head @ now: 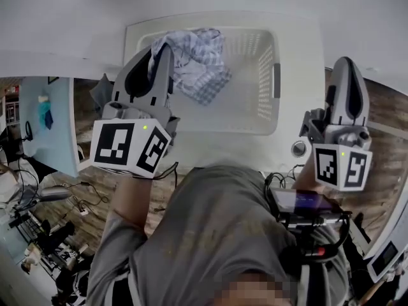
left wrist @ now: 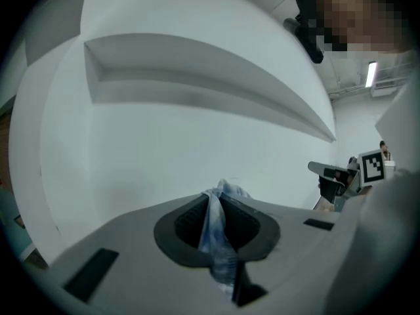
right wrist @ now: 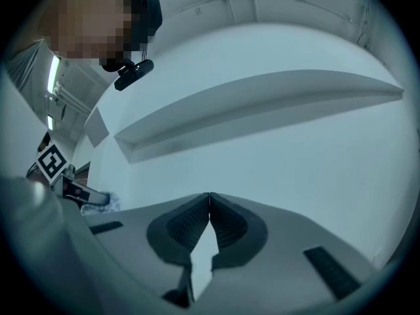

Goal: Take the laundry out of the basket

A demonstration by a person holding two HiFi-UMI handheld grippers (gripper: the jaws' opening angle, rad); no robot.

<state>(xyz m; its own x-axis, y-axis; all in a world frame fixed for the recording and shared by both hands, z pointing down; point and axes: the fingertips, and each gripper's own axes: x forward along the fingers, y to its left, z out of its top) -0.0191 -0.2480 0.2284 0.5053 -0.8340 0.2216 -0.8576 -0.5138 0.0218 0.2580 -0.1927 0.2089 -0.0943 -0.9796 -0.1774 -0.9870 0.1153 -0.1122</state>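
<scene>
Basket [head: 266,81]: white, lattice-holed walls, dark grey handle. Cloth [head: 201,65] in basket: blue-white check. Left gripper [head: 164,51], right gripper [head: 347,61] beside basket: grey shells, black-white square markers. Shirt [head: 217,234] below basket: grey. Floor [head: 382,107] right of basket: brown wood.

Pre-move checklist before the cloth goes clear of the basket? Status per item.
1. Left tool clamped on the checked cloth: ok.
2. Cloth's lower end clear of the basket rim: cannot tell; it hangs over the inside.
3. Right tool empty, jaws together: ok.
4. Right tool off to the basket's side, apart from the cloth: ok.
5. More laundry in the basket: cannot tell; none on the visible floor, but the cloth hides part of it.
</scene>
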